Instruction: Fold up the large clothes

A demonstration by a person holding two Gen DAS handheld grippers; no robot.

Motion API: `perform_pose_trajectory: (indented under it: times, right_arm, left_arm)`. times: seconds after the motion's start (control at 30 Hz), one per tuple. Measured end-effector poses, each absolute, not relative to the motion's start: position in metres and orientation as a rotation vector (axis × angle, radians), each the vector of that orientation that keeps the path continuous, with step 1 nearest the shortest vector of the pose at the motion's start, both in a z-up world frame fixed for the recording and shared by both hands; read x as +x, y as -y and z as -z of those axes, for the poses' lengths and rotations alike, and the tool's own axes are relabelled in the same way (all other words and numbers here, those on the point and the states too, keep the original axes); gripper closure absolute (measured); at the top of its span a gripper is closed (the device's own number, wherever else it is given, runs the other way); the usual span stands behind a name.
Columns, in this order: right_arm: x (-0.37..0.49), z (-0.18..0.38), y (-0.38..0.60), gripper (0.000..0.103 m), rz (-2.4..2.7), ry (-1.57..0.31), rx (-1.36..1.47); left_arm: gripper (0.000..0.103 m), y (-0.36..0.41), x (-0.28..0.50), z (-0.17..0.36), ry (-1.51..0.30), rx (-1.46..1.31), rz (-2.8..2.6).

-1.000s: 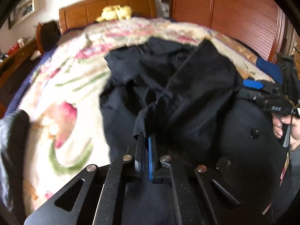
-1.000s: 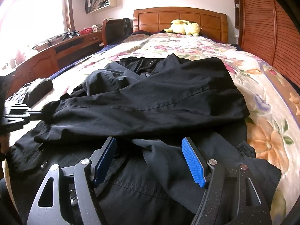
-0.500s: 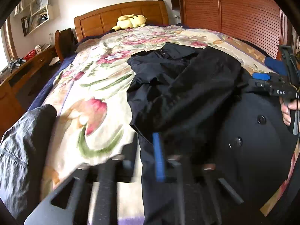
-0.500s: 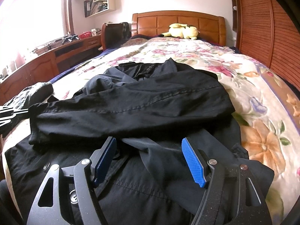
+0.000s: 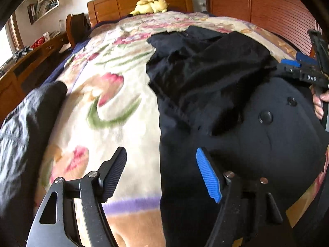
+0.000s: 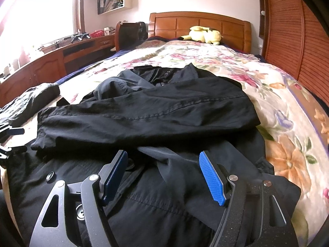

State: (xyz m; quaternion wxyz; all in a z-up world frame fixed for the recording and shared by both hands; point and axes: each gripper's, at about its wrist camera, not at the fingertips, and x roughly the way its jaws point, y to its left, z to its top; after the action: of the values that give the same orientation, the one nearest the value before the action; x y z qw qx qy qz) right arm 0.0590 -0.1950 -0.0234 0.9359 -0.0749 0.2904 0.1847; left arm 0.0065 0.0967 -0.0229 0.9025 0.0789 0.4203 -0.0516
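Below both spread hand-held grippers (image 6: 162, 175) lies the black coat (image 6: 164, 113).

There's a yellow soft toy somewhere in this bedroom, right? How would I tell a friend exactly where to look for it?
Start at the big bed with the flowered blanket and follow it to the far end, where the wooden headboard stands. The yellow plush toy lies against that headboard, right of its middle. It is the only bright yellow thing there, far from the black coat spread near the camera.
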Motion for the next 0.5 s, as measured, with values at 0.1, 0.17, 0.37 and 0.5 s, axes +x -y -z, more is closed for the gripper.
perform_pose_trajectory:
  times: [0.1, 0.17, 0.37, 0.5]
  right_arm:
    - [0.058, 0.024, 0.192, 0.029, -0.387, -0.596, -0.174]
    - [0.058, 0.027, 0.189, 0.029, -0.394, -0.606, -0.195]
    - [0.064, 0.033, 0.184, 0.029, -0.366, -0.635, -0.229]
    - [0.057, 0.027, 0.188, 0.029, -0.354, -0.622, -0.224]
  left_arm:
    - [0.031, -0.095, 0.003, 0.03, -0.875, 0.169, 0.102]
    - [0.031, -0.096, 0.002, 0.034, -0.875, 0.155, 0.104]
    - [0.028, -0.101, 0.0, 0.04, -0.855, 0.114, 0.108]
    - [0.028, -0.101, -0.005, 0.042, -0.824, 0.112, 0.101]
